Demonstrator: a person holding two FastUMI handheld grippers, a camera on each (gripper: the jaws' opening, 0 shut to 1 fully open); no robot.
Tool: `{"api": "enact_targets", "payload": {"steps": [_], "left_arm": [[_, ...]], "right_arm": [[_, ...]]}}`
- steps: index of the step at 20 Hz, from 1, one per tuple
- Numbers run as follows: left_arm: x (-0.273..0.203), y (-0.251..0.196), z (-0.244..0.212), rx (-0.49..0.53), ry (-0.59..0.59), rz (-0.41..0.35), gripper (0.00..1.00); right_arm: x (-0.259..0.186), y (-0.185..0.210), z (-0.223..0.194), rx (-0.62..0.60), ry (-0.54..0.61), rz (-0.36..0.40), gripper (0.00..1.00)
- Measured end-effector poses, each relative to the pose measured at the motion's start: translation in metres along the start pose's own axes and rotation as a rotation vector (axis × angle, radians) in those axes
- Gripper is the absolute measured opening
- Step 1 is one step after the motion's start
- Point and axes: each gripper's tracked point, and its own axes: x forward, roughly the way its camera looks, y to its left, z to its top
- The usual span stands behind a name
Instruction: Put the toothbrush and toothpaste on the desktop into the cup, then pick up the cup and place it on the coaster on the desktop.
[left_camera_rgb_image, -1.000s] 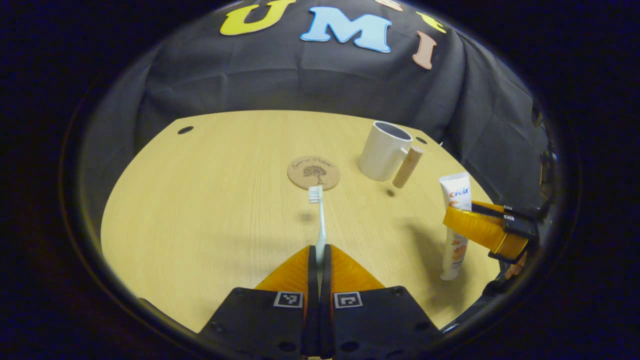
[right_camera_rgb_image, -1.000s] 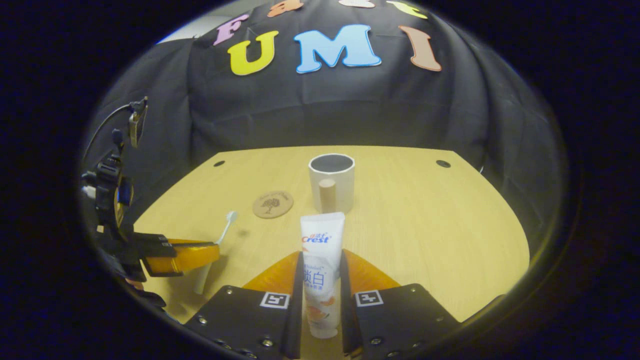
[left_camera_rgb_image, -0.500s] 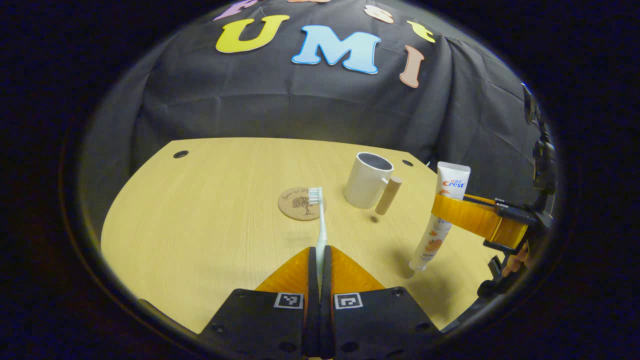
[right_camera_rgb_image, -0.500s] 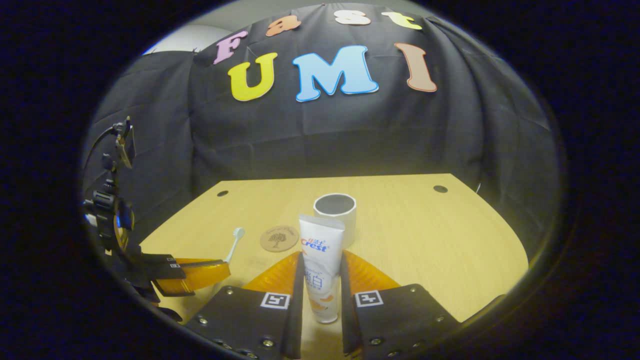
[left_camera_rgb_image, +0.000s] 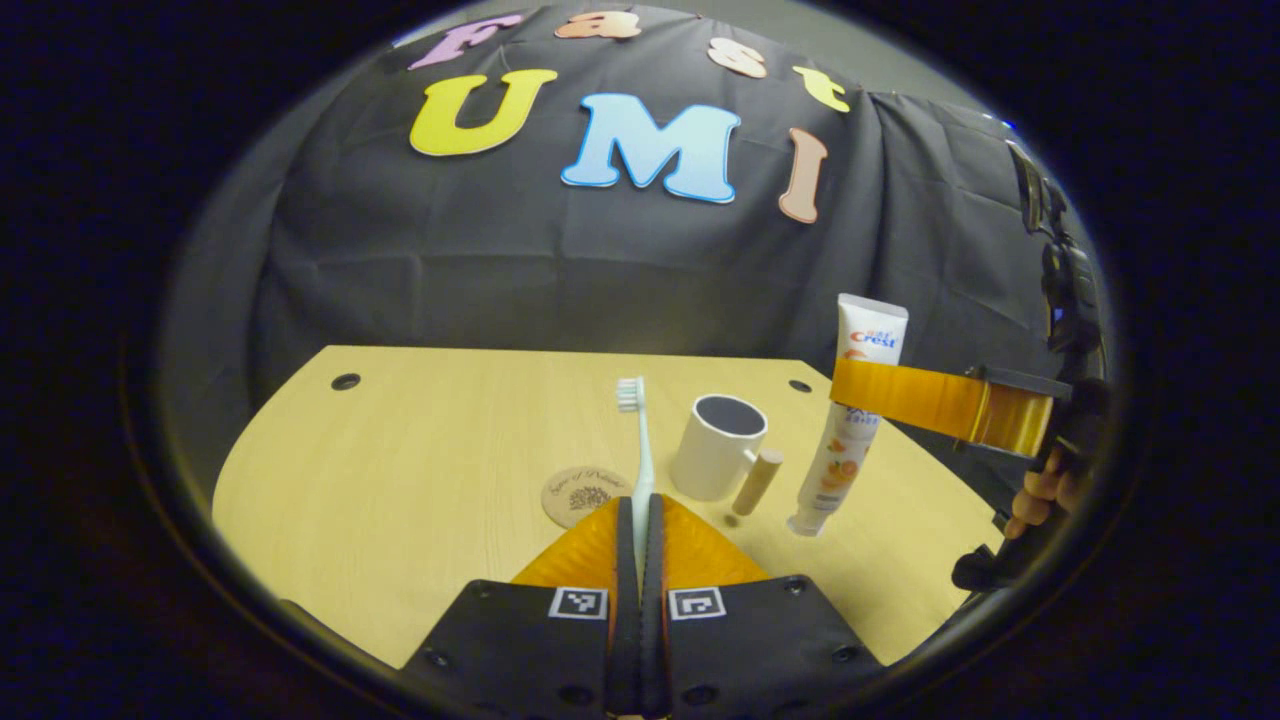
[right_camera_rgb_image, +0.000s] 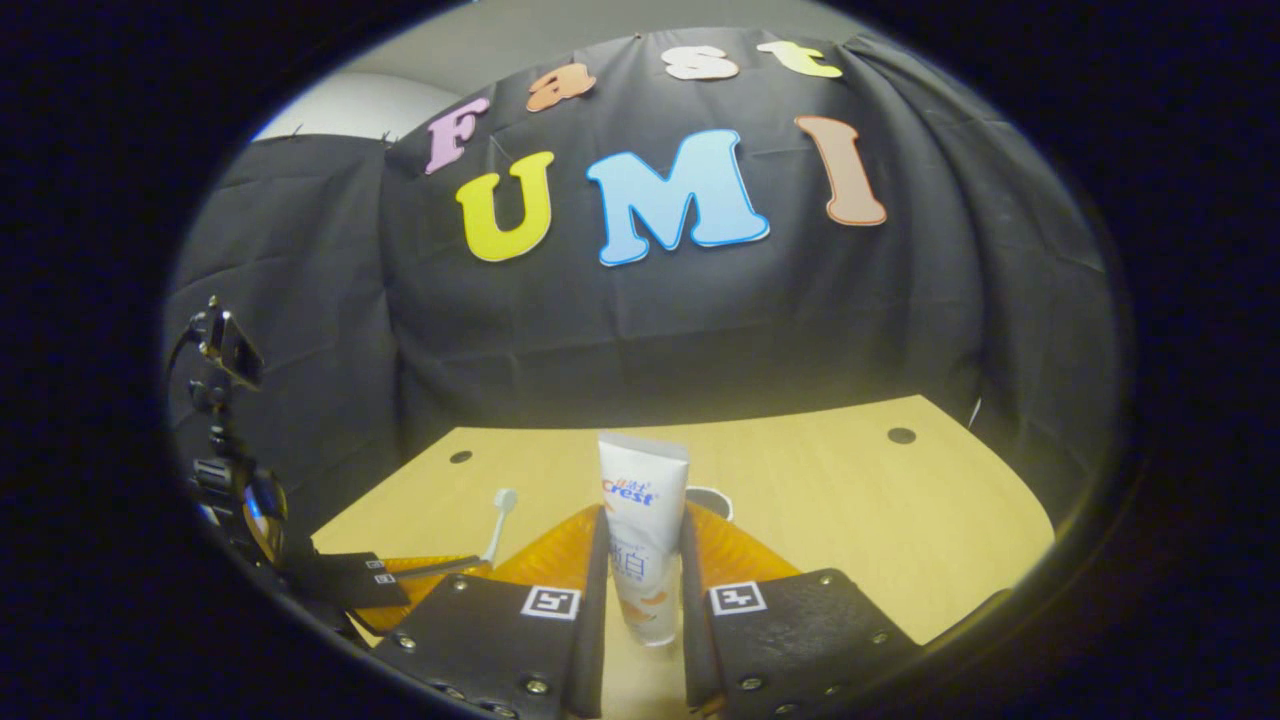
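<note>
Left gripper (left_camera_rgb_image: 636, 515) jaws clamped on toothbrush (left_camera_rgb_image: 636, 440); right gripper (right_camera_rgb_image: 645, 560) jaws clamped on toothpaste (right_camera_rgb_image: 641, 530). Over the last second both items have risen clear of the table (left_camera_rgb_image: 420, 450), held upright. Beyond them the coaster (left_camera_rgb_image: 582, 494), then the cup (left_camera_rgb_image: 716, 446), empty. Judged: lift finished, carry toward the cup comes next.

Toothbrush (left_camera_rgb_image: 638, 440) upright in left claw (left_camera_rgb_image: 636, 520), cup (left_camera_rgb_image: 716, 445) just beyond.
</note>
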Motion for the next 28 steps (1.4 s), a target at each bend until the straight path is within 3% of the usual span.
{"api": "enact_targets", "payload": {"steps": [7, 13, 18, 28], "left_arm": [[0.013, -0.002, 0.037, 0.007, -0.108, -0.011, 0.08], [0.024, -0.009, 0.069, -0.005, -0.198, -0.021, 0.08], [0.031, -0.015, 0.094, -0.001, -0.284, -0.037, 0.07], [0.034, -0.018, 0.103, -0.014, -0.337, -0.055, 0.06]], "right_arm": [[0.023, 0.002, 0.040, 0.043, -0.092, 0.030, 0.32], [0.049, -0.017, 0.077, 0.054, -0.189, 0.006, 0.32], [0.081, -0.040, 0.063, 0.072, -0.188, -0.015, 0.32], [0.127, -0.055, -0.023, -0.003, 0.053, -0.040, 0.32]]}}
